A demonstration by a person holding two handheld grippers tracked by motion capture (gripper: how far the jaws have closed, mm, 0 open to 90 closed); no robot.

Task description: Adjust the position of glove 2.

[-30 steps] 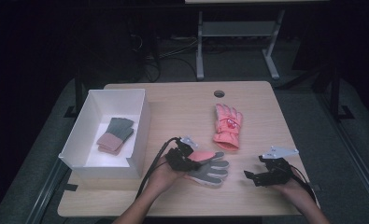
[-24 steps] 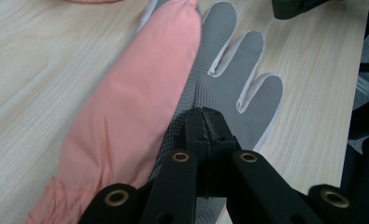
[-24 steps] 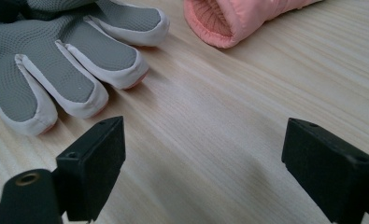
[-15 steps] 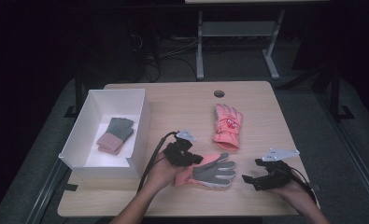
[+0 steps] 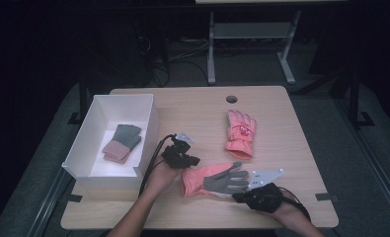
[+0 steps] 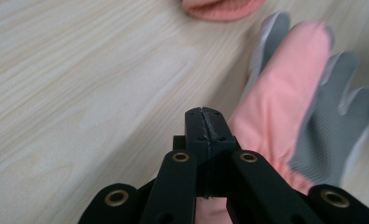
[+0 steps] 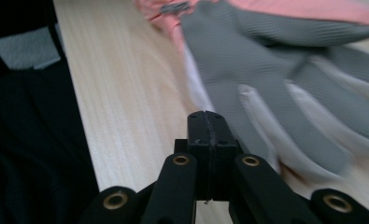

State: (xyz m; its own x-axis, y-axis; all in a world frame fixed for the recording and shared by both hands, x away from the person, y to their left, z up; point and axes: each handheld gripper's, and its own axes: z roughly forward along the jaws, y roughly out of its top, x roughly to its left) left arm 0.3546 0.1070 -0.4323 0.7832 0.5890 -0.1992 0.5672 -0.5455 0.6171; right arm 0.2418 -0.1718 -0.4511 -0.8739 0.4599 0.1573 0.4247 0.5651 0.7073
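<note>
Palm-up pink glove (image 5: pixel 214 179) lying near table edge (image 5: pixel 192 101), between both grippers. Left gripper (image 5: pixel 190 161), jaws pressed together, being held at cuff end. Right gripper (image 5: pixel 239 197), jaws just closed, being held at grey fingertips; nothing seen pinched. Glove apparently being repositioned; firm grip being required next, likely toward second glove (image 5: pixel 240 133) or white box (image 5: pixel 111 101).

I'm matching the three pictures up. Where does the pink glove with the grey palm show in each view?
High view: the grey-palmed glove lies near the front edge, between both hands.
Left gripper view: right of the shut left claw.
Right gripper view: top right, beyond the shut right claw.
Shared landmark: the wooden table.
</note>
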